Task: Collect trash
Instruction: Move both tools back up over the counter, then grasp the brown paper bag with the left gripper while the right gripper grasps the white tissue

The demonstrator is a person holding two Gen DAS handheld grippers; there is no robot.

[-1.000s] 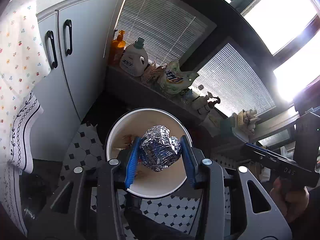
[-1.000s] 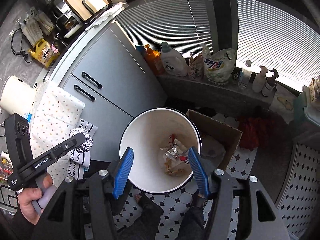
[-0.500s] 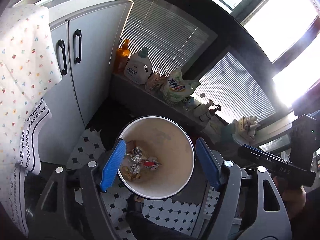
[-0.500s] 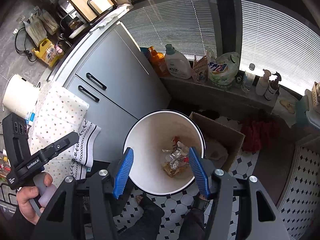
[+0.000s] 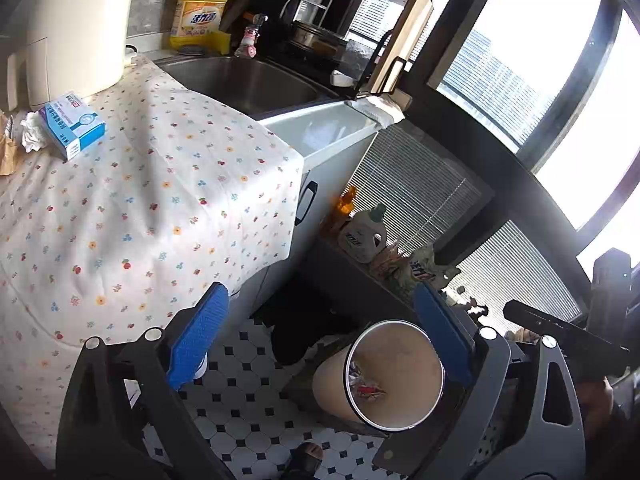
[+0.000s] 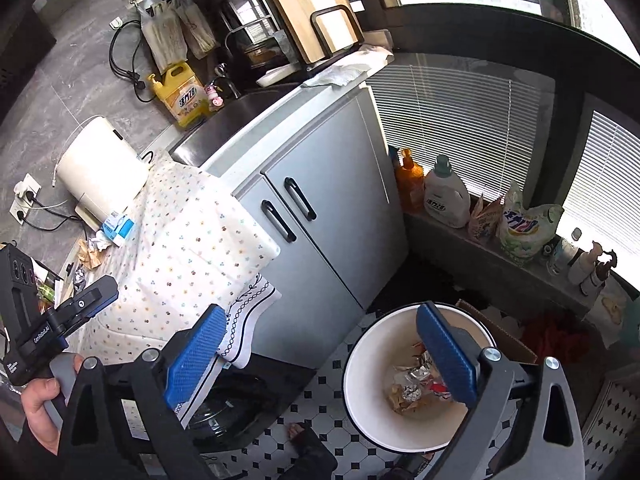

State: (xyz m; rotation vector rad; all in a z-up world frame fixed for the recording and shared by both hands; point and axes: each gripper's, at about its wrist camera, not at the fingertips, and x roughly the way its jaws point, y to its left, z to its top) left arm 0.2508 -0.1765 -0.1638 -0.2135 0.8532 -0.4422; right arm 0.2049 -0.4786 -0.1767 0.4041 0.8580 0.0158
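Both claws, left gripper (image 5: 320, 336) and right gripper (image 6: 324, 354), I'd just spread wide, empty; foil (image 6: 412, 376) lay in bin (image 6: 360, 380).

Right gripper (image 6: 320, 354) fingers just spread, empty, above white bin (image 6: 360, 384) holding foil trash (image 6: 412, 384)

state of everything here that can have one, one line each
left gripper: jaws wide open, nothing between them
right gripper: jaws wide open, empty
trash bin: upright, lidless, foil and wrappers at the bottom
cabinet doors: shut
blue box: closed, lying on the floral cloth
sink: looks empty
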